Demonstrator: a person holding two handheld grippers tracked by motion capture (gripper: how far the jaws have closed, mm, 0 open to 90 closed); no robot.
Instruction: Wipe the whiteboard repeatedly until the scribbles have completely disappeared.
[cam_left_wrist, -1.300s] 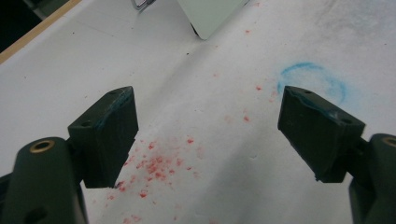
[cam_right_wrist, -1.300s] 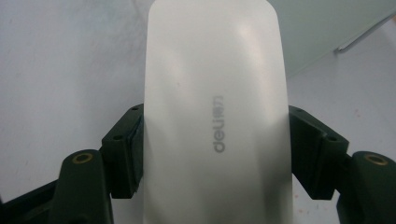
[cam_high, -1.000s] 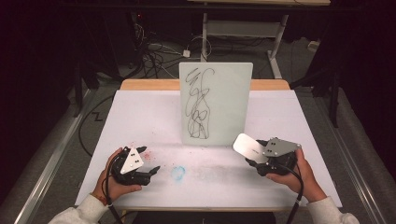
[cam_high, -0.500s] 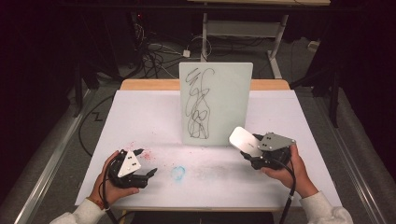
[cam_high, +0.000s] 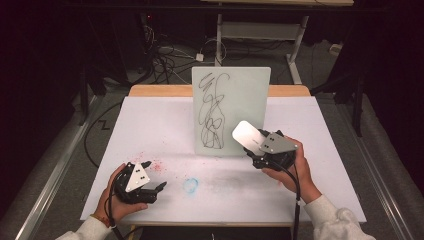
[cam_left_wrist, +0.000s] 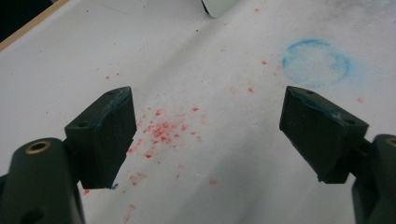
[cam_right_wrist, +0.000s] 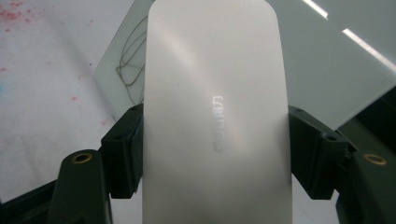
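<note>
Gripping a white eraser (cam_right_wrist: 215, 116) between the right gripper's (cam_high: 263, 150) jaws, clamped across its long sides, rounded end pointing forward at the whiteboard (cam_high: 231, 112). Standing upright near the middle of the tabletop (cam_high: 150, 125), that whiteboard, carrying a black scribble (cam_high: 212, 112) down its left half. Hovering just in front of the board's lower right part, the eraser, apart from the glossy face as far as can be told from the high view.

Looking light and rigid on the back, this eraser: a smooth, slightly shiny shell with faint embossed lettering, likely slippery under the pads, so squeezing the flat long edges near the middle seems the safest hold. Probably carrying a soft felt face on the underside, though hidden here. Pressing gently would seem wise, since a propped board may tip or slide backward under a hard push.

Resting low at the near left of the tabletop, the left gripper (cam_high: 152, 181), jaws spread wide and holding nothing, over a scatter of red specks (cam_left_wrist: 161, 130), with a blue smudged ring (cam_left_wrist: 316, 63) just beyond. Possibly free for steadying the board's edge.
</note>
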